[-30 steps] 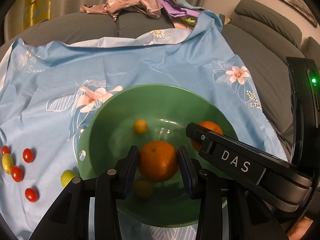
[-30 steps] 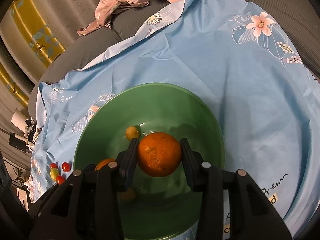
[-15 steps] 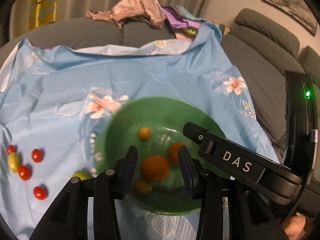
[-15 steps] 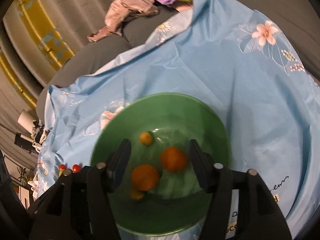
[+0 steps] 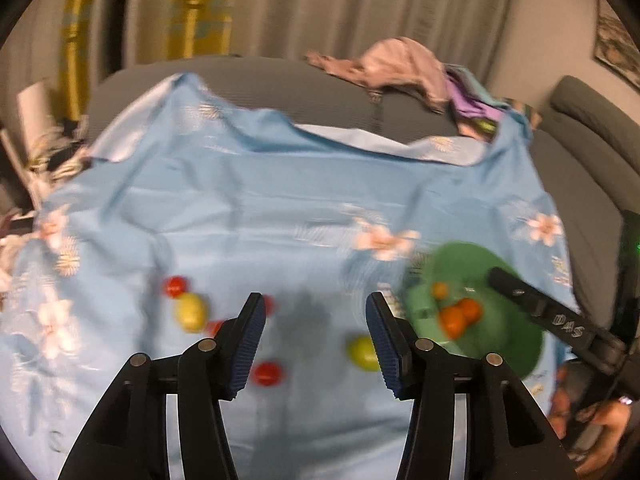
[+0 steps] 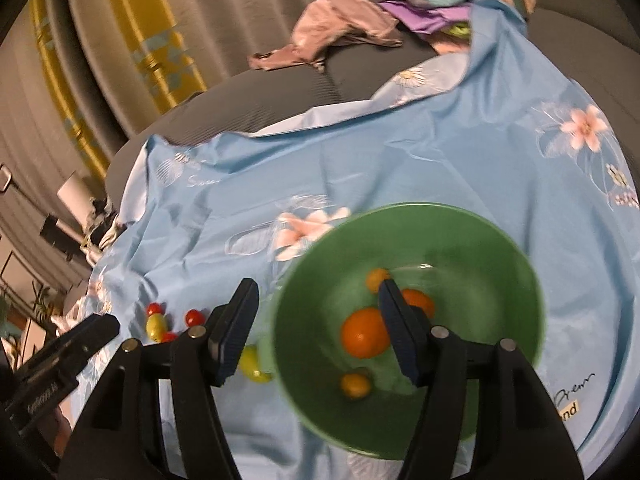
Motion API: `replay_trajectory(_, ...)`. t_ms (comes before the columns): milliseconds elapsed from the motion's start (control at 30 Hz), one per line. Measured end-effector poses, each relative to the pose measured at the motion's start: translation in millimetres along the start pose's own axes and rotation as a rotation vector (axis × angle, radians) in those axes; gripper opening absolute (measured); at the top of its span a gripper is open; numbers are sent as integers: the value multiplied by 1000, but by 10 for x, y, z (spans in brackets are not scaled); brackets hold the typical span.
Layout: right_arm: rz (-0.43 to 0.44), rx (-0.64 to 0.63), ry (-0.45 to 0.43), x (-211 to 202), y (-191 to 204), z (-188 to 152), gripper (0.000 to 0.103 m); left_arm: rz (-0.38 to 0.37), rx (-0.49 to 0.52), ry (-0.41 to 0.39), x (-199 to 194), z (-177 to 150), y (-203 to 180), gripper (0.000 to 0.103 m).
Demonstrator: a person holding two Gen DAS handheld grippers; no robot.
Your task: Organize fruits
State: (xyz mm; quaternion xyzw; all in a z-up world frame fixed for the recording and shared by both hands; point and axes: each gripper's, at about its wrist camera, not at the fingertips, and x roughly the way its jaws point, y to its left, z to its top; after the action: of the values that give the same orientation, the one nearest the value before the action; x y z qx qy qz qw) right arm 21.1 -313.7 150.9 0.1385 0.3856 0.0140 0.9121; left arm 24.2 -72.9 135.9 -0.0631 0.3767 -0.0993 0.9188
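Observation:
A green bowl (image 6: 500,240) sits on a light blue flowered cloth (image 6: 360,152); it also shows in the left wrist view (image 5: 460,256). In it lie two oranges (image 6: 364,338) and two small yellow-orange fruits (image 6: 355,385). On the cloth left of the bowl lie several red cherry tomatoes (image 5: 267,373) and two yellow-green fruits (image 5: 190,311) (image 5: 362,353). My left gripper (image 5: 315,344) is open and empty above the cloth, between these loose fruits. My right gripper (image 6: 318,332) is open and empty above the bowl's left rim.
The cloth covers a grey sofa (image 5: 280,80). A heap of clothes (image 5: 400,68) lies on the sofa back. Curtains hang behind. The right gripper's body (image 5: 552,320) reaches over the bowl in the left wrist view.
Both grippers let go of their oranges into the bowl, opened and rose. The left gripper has swung left to the loose fruits; the right has shifted left.

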Motion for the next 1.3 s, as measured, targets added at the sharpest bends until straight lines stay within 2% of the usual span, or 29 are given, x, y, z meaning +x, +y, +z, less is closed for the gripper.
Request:
replay_trajectory(67,22,-28,2,-3,108,-12,62,34,-33,-7,-16,-44,196,51)
replay_trajectory(167,92,-76,10,0,303,-45,62,24,-131,14,48,-123,488,51)
replay_trajectory(333,213,-155,59,107,685,-157,61,-4,-144,98,235,-301,655,51)
replay_trajectory(467,269,-159,118,309,883,-209,45,-64,-143,157,442,-450,618,51)
replay_trajectory(567,296,-171,178,540,1019,-237,41,-95,-148,188,583,-526,557,51)
replay_trajectory(633,300,-168,230,731,1080,-256,40,-103,-162,204,650,-550,564,47)
replay_trajectory(800,297,-181,325,1165,1258,-261,41,-121,-186,246,803,-608,568,44)
replay_trajectory(867,300,-183,350,1284,1308,-272,41,-116,-182,258,861,-621,571,40)
replay_trajectory(933,293,-195,361,1403,1360,-283,41,-102,-177,270,917,-643,577,30)
replay_trajectory(1133,273,-231,380,1657,1456,-323,40,-59,-209,245,832,-616,706,30)
replay_trajectory(1300,219,-274,384,1825,1532,-395,27,-54,-242,220,717,-593,830,30)
